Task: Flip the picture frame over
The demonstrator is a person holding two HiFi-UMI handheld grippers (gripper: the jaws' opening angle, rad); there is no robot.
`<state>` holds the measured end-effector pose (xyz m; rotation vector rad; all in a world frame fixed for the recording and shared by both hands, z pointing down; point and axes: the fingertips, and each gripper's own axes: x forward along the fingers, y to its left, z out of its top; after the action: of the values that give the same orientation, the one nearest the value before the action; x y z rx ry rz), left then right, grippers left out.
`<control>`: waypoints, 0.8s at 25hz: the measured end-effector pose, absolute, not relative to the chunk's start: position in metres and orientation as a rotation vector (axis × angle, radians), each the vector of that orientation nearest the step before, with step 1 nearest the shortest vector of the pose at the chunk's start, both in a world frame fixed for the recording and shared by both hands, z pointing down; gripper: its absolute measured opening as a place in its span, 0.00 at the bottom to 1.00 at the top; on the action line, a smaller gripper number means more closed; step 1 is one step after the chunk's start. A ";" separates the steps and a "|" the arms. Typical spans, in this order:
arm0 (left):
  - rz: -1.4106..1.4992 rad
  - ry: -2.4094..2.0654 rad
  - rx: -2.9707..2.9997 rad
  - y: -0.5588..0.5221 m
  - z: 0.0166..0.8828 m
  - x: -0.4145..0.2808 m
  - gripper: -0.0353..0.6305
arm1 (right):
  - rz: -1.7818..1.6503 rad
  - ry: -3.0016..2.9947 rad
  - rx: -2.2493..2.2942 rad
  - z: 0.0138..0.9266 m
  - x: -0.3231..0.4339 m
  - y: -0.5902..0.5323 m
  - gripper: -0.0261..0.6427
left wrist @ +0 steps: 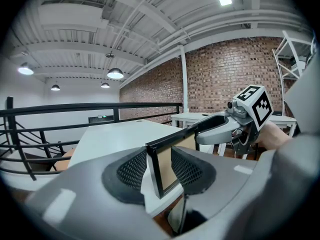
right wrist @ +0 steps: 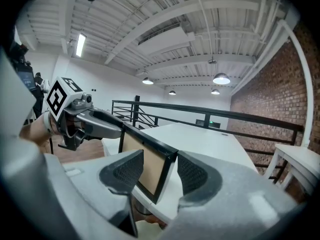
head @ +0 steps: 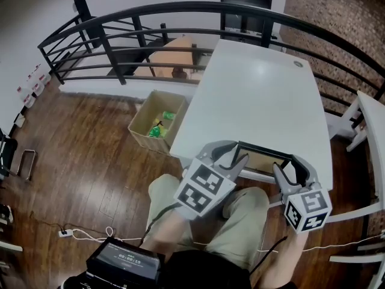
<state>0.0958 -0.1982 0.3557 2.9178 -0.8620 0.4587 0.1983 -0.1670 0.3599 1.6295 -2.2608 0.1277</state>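
The picture frame (head: 264, 159), thin black border around a tan panel, stands tilted on its long edge over the near edge of the white table (head: 258, 89). My left gripper (head: 236, 152) is shut on its left end, the pads (left wrist: 132, 170) on either side of the black edge (left wrist: 167, 166). My right gripper (head: 289, 164) is shut on the right end, where the frame's corner (right wrist: 147, 171) sits between the mesh pads (right wrist: 192, 174). Each gripper view shows the other gripper at the frame's far end: the right gripper (left wrist: 220, 129) and the left gripper (right wrist: 95, 124).
An open cardboard box (head: 157, 122) with green items stands on the wooden floor left of the table. A black railing (head: 180, 8) curves behind it. A second white table (head: 373, 125) is at the right. The person's legs (head: 240, 221) are under the near edge.
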 end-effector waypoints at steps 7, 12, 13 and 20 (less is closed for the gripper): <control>0.475 -0.868 2.909 -0.216 0.361 0.102 0.29 | 0.145 -2.258 1.636 0.366 0.205 -0.185 0.34; 0.496 -0.867 2.893 -0.228 0.369 0.108 0.29 | 0.161 -2.234 1.624 0.375 0.210 -0.198 0.34; 0.498 -0.867 2.889 -0.231 0.370 0.108 0.29 | 0.167 -2.230 1.623 0.377 0.211 -0.200 0.34; 0.513 -0.883 2.867 -0.250 0.379 0.112 0.29 | 0.224 -2.262 1.604 0.386 0.213 -0.216 0.34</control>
<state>0.1119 -0.2503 0.3790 2.8671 -0.8833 0.5134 0.2129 -0.2159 0.3857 1.6037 -2.2623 0.2243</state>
